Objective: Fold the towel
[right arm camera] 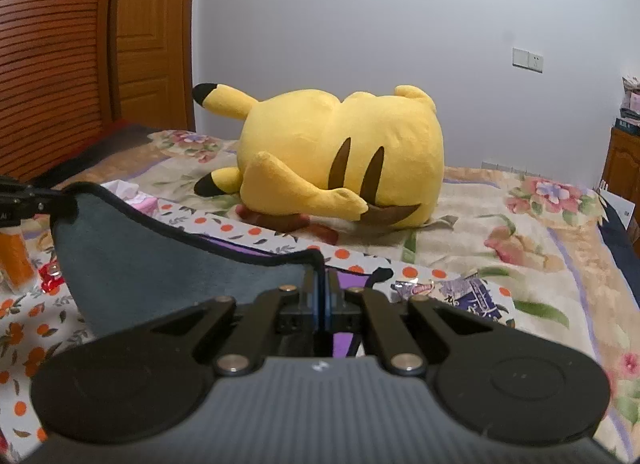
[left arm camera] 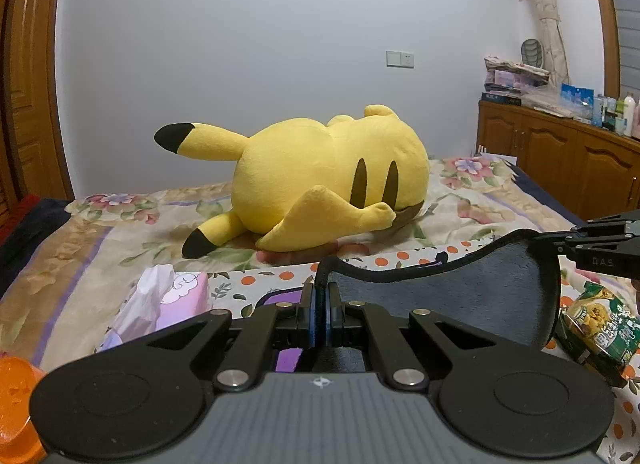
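A dark grey towel (left arm camera: 472, 292) with a black hem hangs lifted above the bed, stretched between my two grippers. My left gripper (left arm camera: 321, 296) is shut on the towel's left corner. My right gripper (right arm camera: 322, 284) is shut on the towel's (right arm camera: 160, 264) other corner. In the left wrist view the right gripper (left arm camera: 560, 242) shows at the far right holding the towel edge. In the right wrist view the left gripper (right arm camera: 60, 193) shows at the far left holding the other end. The towel's lower part is hidden behind the gripper bodies.
A big yellow plush toy (left arm camera: 320, 175) lies on the floral bed cover (left arm camera: 460, 199) behind the towel. A pink tissue pack (left arm camera: 168, 296), an orange object (left arm camera: 16, 404) and a green snack bag (left arm camera: 596, 328) lie nearby. A wooden cabinet (left arm camera: 560, 155) stands at right.
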Motion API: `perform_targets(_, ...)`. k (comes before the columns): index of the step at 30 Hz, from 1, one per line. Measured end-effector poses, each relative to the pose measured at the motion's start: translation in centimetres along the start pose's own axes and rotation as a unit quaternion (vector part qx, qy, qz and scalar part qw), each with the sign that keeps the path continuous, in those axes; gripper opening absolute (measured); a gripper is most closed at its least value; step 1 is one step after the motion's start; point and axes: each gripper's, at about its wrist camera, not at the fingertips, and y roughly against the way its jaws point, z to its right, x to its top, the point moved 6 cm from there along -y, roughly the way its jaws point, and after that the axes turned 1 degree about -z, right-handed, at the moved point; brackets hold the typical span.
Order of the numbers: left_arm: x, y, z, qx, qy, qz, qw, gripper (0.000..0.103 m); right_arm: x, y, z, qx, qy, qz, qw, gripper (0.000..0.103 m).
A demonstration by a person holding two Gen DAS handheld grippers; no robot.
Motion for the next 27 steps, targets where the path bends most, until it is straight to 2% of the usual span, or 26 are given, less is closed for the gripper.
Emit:
perform_targets(18, 2.6, -3.8, -0.9, 0.015, 0.002, 0.014, 0.9998, 0.005, 2.1, -3.9, 1.7, -0.033, 0.005, 0.007, 0.999, 0.003)
perform_targets(27, 3.3, -6.4, -1.9, 0.039, 0.021, 0.017, 0.9989, 0.005, 2.2, -6.3, 2.3, -0.044, -0.002, 0.007, 0.999, 0.003)
